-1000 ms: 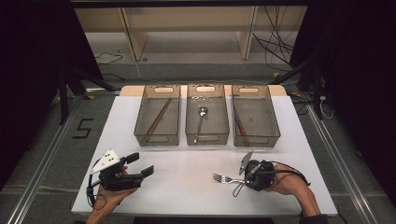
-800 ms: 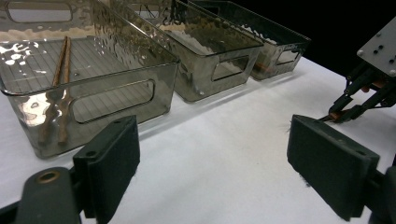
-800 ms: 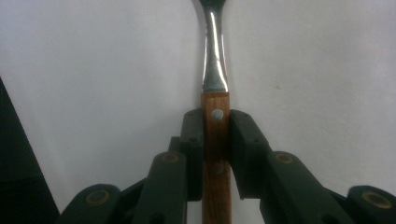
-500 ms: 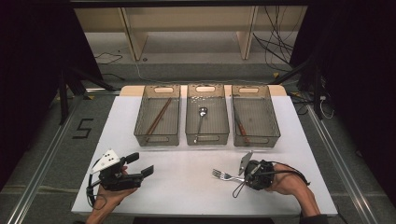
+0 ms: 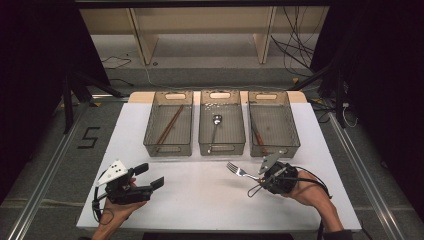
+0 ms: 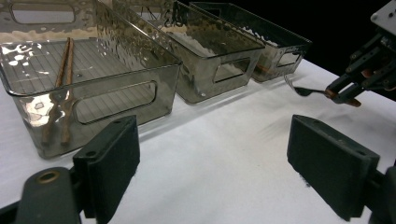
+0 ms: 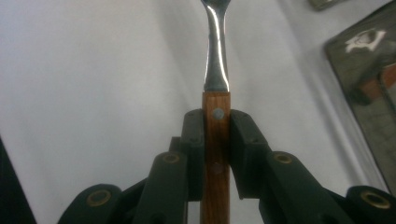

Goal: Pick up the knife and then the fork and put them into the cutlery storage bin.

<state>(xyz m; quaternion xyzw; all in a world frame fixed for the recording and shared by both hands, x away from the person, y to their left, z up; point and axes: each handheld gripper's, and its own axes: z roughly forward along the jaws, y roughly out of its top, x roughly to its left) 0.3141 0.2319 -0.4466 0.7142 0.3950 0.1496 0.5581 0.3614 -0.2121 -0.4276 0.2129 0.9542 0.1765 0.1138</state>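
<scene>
A fork (image 5: 239, 171) with a wooden handle (image 7: 216, 126) sticks out to the left of my right gripper (image 5: 261, 176). That gripper (image 7: 216, 149) is shut on the handle, both pads pressing its sides. In the left gripper view the fork (image 6: 306, 91) hangs slightly above the white table, held by the right gripper (image 6: 348, 91). My left gripper (image 5: 151, 175) rests at the front left, its jaws wide open (image 6: 219, 163) with nothing between them.
Three clear bins stand in a row at the back. The left bin (image 5: 150, 142) holds brown chopsticks (image 5: 170, 124), the middle bin (image 5: 202, 145) a spoon (image 5: 215, 125), and the right bin (image 5: 295, 140) a brown-handled piece (image 5: 257, 137). The white table (image 5: 200, 200) ends just in front of the hands.
My right gripper has shifted a little away from the front edge, taking the fork with it. The left gripper has stayed where it was.
</scene>
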